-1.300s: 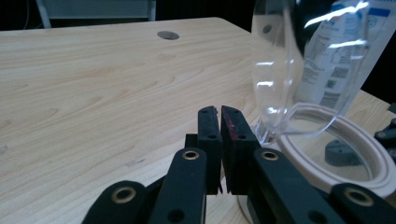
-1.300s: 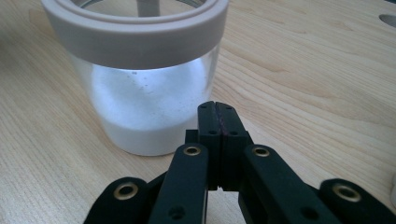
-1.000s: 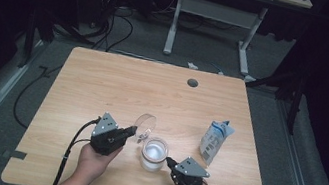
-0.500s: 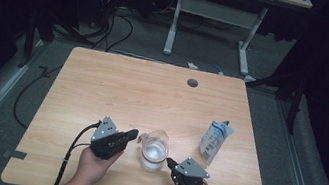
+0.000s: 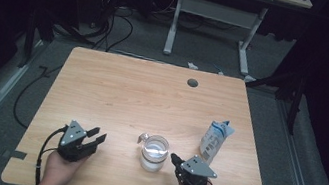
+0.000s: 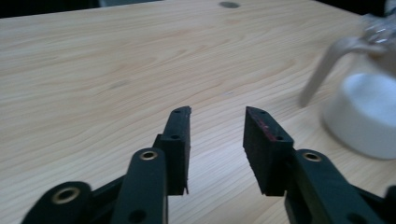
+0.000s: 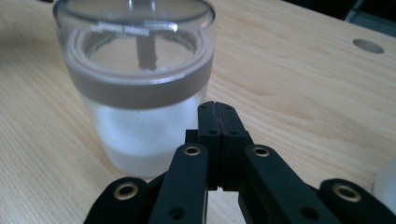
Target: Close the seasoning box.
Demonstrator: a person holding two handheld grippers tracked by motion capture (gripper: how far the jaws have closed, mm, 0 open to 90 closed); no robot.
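The right gripper point(image 5: 174, 158) has its jaws pressed together with nothing between them, and its tip is just beside the jar point(image 5: 154, 152), at the jar's right side in the high view. In the right gripper view point(image 7: 217, 108) the jaws meet directly in front of the jar point(image 7: 140, 84); whether they touch its wall cannot be told.

The jar stands upright on the table point(image 5: 152, 95), near the front edge and between the two grippers. It is clear, has a lid with a flap at its left, and holds something white in the lower part.

The left gripper point(image 5: 97, 135) is well apart from the jar, with jaws spread and empty above bare wood. A white and blue bag point(image 5: 214, 139) stands to the right of the jar.
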